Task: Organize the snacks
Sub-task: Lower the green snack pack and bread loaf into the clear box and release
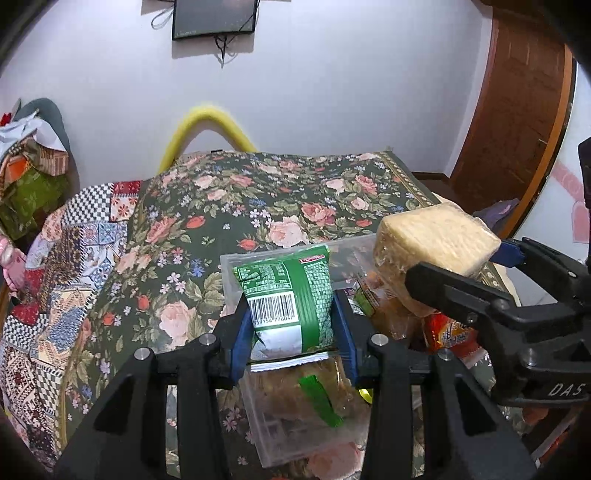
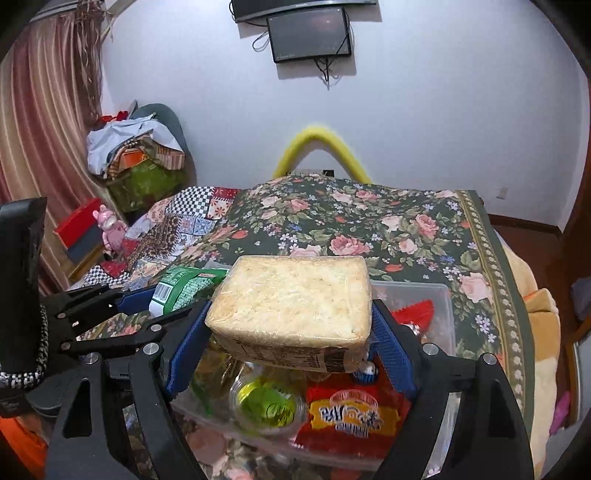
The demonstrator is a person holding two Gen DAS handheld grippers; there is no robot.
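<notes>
Floral bedspread (image 1: 258,206), dark green woven fabric with pink roses, covers the bed; a patchwork quilt (image 1: 70,258) lies along its left side, pale wall behind with a dark monitor (image 1: 214,16) and a fuzzy yellow arch (image 1: 207,122) at the bed's far edge. Your left gripper (image 1: 293,325) is clamped on a green snack bag (image 1: 288,299), glossy crinkled foil, barcode side facing the camera, held upright between the blue ribbed pads (image 1: 239,343) right above a clear plastic bin (image 1: 280,424); the bin is rigid, rectangular, see-through, and a brownish wrapped item with a green strip lies inside it under the bag. Your right gripper (image 2: 291,332) is closed on a wrapped cracker block (image 2: 291,299), pale tan, rough crumbly surface under tight clear film, boxy with rounded corners, printed label on its lower face, pinched at both ends by blue pads (image 2: 391,354). You're holding it above a second clear bin (image 2: 443,317) on the bedspread, just beside the first one. Inside that bin: a round clear cup with green contents (image 2: 266,406), a flat red and yellow snack packet (image 2: 351,417) with shiny film, and a red zigzag-edged wrapper (image 2: 413,310) further back. In the left view the cracker block sits to the right of the green bag, apart from it.
</notes>
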